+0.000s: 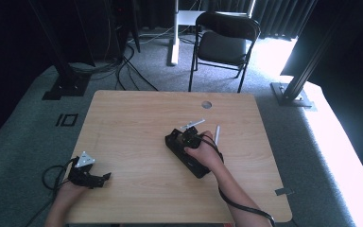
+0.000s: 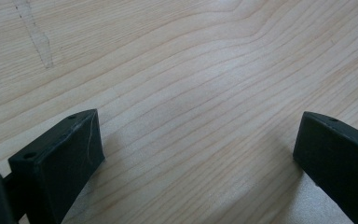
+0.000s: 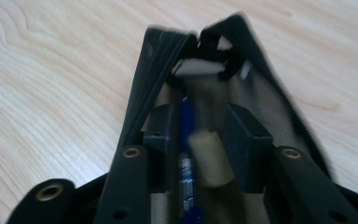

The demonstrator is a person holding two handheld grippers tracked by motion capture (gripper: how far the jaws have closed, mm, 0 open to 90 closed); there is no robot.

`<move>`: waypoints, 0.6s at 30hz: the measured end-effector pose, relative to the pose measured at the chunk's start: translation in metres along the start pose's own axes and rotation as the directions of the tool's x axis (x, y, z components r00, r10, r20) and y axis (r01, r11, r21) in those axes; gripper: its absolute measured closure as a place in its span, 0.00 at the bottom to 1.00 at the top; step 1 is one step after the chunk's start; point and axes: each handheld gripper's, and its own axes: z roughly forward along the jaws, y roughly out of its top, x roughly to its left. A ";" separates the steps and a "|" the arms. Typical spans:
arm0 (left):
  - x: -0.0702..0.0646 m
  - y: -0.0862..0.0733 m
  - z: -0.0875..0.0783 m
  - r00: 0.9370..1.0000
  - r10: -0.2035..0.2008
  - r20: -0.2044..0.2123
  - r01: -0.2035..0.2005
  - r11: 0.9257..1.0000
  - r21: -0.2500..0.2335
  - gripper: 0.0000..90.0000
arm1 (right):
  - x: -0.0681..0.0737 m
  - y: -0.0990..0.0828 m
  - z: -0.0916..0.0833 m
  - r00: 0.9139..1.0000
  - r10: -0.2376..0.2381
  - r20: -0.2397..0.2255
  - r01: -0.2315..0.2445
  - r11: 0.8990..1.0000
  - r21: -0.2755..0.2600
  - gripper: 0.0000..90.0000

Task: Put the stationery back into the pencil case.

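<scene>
Pencil case point(image 1: 186, 153), black mesh with a zipper edge, lay slanted a bit right of the table's point(image 1: 132, 123) middle, running from about 10 o'clock to 4 o'clock. From up high it read as just a dark oblong under the right hand point(image 1: 207, 153). The right gripper point(image 3: 198, 135) view showed way more: the case gaped open, and the jaws sat down inside the mouth with a blue pen point(image 3: 185, 140) and a pale stubby cylinder point(image 3: 209, 158) between them. Jaws were fairly close together, but I couldn't tell whether the pads actually pressed on either one, too blurry. High view also had two white sticks point(image 1: 216, 134) near the case, at 12 to 1 o'clock. Left gripper point(image 2: 196, 154) sat at the table's 7 o'clock corner, jaws spread wide over bare wood, holding nothing.
</scene>
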 end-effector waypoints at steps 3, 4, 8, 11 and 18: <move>0.000 0.000 0.000 1.000 0.000 0.000 0.000 1.000 0.000 0.02 | -0.002 0.002 -0.012 1.000 0.011 -0.004 -0.011 0.999 -0.040 0.70; 0.000 0.000 0.000 1.000 0.000 0.000 0.000 1.000 0.000 0.02 | -0.003 0.003 -0.019 1.000 0.014 -0.009 -0.014 0.998 -0.060 0.70; 0.000 0.000 0.000 1.000 0.000 0.000 0.000 1.000 0.000 0.02 | -0.015 0.003 -0.040 0.999 0.035 0.018 -0.032 0.992 -0.123 0.69; 0.000 0.000 0.000 1.000 0.000 0.000 0.000 1.000 0.000 0.02 | -0.029 0.001 -0.055 0.997 0.070 0.043 -0.062 0.985 -0.161 0.69; 0.000 0.000 0.000 1.000 0.000 0.000 0.000 1.000 0.000 0.02 | -0.063 -0.017 -0.062 0.984 0.137 0.113 -0.118 0.980 -0.157 0.68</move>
